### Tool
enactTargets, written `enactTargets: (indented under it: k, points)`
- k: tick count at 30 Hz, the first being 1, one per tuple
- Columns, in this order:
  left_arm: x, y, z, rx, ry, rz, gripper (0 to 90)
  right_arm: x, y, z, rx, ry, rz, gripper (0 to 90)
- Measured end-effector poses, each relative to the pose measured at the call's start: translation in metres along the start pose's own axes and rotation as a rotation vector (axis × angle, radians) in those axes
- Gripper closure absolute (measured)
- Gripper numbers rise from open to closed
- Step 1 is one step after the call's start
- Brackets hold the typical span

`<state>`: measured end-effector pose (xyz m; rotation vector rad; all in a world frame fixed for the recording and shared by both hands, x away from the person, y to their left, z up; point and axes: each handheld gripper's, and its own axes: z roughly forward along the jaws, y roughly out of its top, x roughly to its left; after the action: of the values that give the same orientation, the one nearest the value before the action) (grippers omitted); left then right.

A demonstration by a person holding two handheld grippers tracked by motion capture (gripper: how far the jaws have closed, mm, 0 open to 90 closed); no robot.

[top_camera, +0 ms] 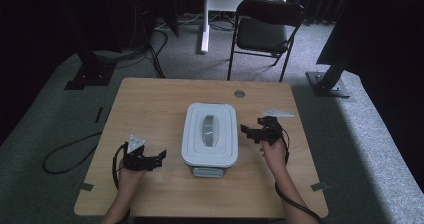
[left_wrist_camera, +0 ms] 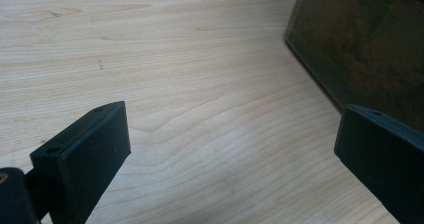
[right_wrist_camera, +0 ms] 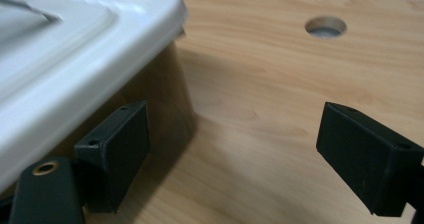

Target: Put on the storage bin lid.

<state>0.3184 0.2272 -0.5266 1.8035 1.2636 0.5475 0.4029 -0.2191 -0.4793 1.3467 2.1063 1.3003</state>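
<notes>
Container [top_camera: 209, 134] sat mid tabletop [top_camera: 150, 104], long axis running 12–6 o'clock. White lid [top_camera: 209, 115] was on, w/ a grey recessed handle [top_camera: 209, 130] in the center. A grey latch tab [top_camera: 206, 172] stuck out at the 6 o'clock end.

Left gripper [top_camera: 161, 155] was at approx 8 o'clock from the container, near it but not touching, pointed toward its side wall. Fingers [left_wrist_camera: 95, 154] were spread wide, nothing between them, bare wood underneath in the left gripper view. Dark wall of the container [left_wrist_camera: 360, 49] showed upper right in that view, apart from the fingers. Grey three-cornered plate [top_camera: 135, 143] sat on top of the gripper. The person's left hand [top_camera: 129, 176] held it from the 6 o'clock side.

Right gripper [top_camera: 248, 131] was at 3 o'clock of the container, just beside the lid rim. Fingers [right_wrist_camera: 117, 149] were spread wide, holding nothing. In the right gripper view one finger sat close under the lid overhang [right_wrist_camera: 90, 59], next to the wall; contact can't be told. The other finger was over bare wood. Right hand [top_camera: 274, 154] came in from 5 o'clock, cable [top_camera: 295, 204] trailing along the forearm.

Round cable hole [top_camera: 239, 93] was in the tabletop at 12–1 o'clock from the container, also seen in the right gripper view [right_wrist_camera: 326, 26]. Black folding chair [top_camera: 265, 31] stood on grey carpet [top_camera: 60, 124] past the far edge.
</notes>
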Motion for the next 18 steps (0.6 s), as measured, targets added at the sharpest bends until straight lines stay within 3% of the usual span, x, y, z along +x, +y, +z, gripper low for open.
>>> enactTargets:
  k: [8,18]
  points:
    - [0.007,-0.002,-0.003,0.001,0.009,-0.005,2.2,-0.015,-0.022,-0.009,0.006,-0.039,0.027,13.3]
    - [0.028,-0.009,-0.014,0.002,0.045,-0.044,2.2,-0.031,-0.050,-0.020,0.021,-0.082,0.048,13.3]
